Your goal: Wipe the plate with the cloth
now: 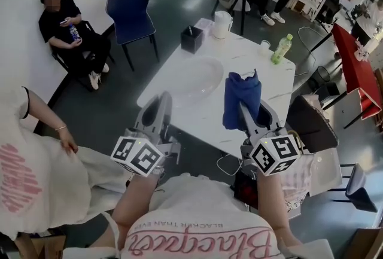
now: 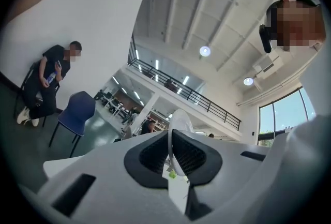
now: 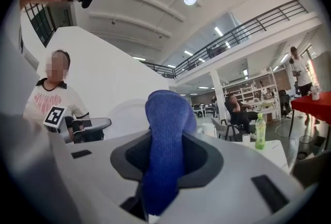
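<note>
Our left claw [image 1: 160, 103] is clamped on the rim of the plate [image 1: 194, 79], which we hold tilted over the near side of the bench [image 1: 269, 81]. In the left gripper view the plate shows edge-on between the pads. Our right claw [image 1: 256, 111] is clamped on the blue cloth [image 1: 242, 96], which stands up just beside the plate. A bottle [image 1: 281, 48] stands at the bench's far edge.
</note>
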A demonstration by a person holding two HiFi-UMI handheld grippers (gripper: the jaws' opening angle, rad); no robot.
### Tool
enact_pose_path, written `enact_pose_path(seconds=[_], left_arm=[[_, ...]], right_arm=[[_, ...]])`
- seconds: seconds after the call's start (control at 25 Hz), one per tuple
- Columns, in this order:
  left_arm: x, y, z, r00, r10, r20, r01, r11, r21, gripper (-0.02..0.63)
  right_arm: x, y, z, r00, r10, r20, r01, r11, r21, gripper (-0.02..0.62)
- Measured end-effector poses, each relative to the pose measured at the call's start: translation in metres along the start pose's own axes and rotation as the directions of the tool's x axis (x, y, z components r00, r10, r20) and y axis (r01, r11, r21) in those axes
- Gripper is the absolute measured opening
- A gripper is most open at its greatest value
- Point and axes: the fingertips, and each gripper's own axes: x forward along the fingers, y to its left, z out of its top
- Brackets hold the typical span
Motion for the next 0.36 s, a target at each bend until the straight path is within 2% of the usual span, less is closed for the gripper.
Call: enact_pose_path(seconds=[0.36], left_arm=[[-0.0007,-0.0068,-0.0083,1.0,-0.004,-0.005,0.004,0.999,-0.04,0.018]], right_arm=[[-0.0019,0.0061,0.0035,1.0,-0.006,0.015,0.005,1.0,0.0,0.114]])
